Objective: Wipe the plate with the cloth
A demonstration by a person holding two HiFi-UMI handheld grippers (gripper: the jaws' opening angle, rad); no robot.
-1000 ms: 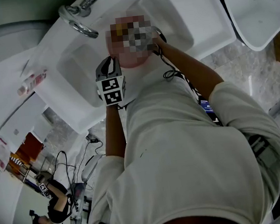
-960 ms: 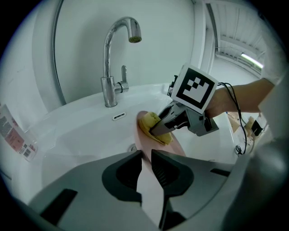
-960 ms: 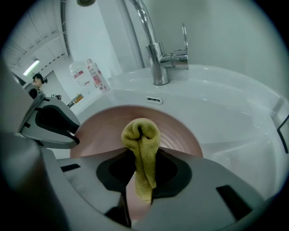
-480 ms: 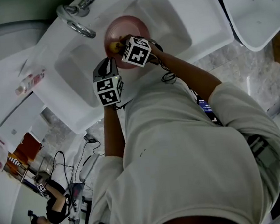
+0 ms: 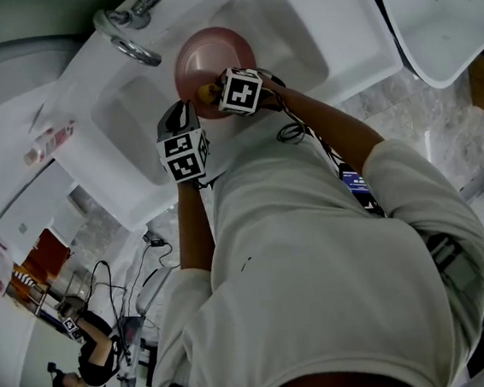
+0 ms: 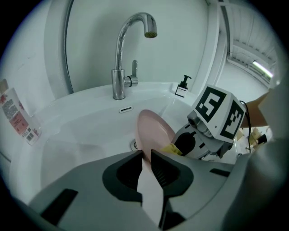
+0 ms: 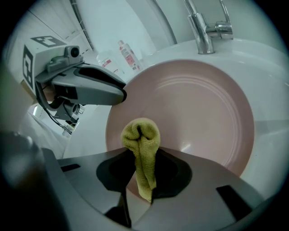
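Observation:
A pink plate [image 5: 210, 56] is held on edge over the white sink [image 5: 292, 20]. My left gripper [image 6: 145, 159] is shut on the plate's [image 6: 156, 131] near rim. The plate's face [image 7: 198, 108] fills the right gripper view. My right gripper [image 7: 141, 180] is shut on a folded yellow-green cloth [image 7: 142, 144], whose bunched end presses against the plate's lower left face. In the head view the cloth [image 5: 206, 91] shows as a small yellow spot between the left gripper [image 5: 184, 117] and the right gripper [image 5: 225, 96]. In the left gripper view the cloth [image 6: 171, 149] peeks out beside the right gripper [image 6: 187, 144].
A chrome tap [image 6: 124, 58] stands behind the basin, with the drain [image 6: 134, 145] below the plate. A bottle [image 6: 18, 119] lies on the left ledge and a small pump dispenser [image 6: 182, 88] on the right. A second white basin [image 5: 438, 13] sits to the right. Another person [image 5: 87, 359] stands lower left.
The plate has risen and shifted slightly up-left over the sink. The right gripper with the cloth has slid down toward the plate's lower rim. The left gripper has barely moved.

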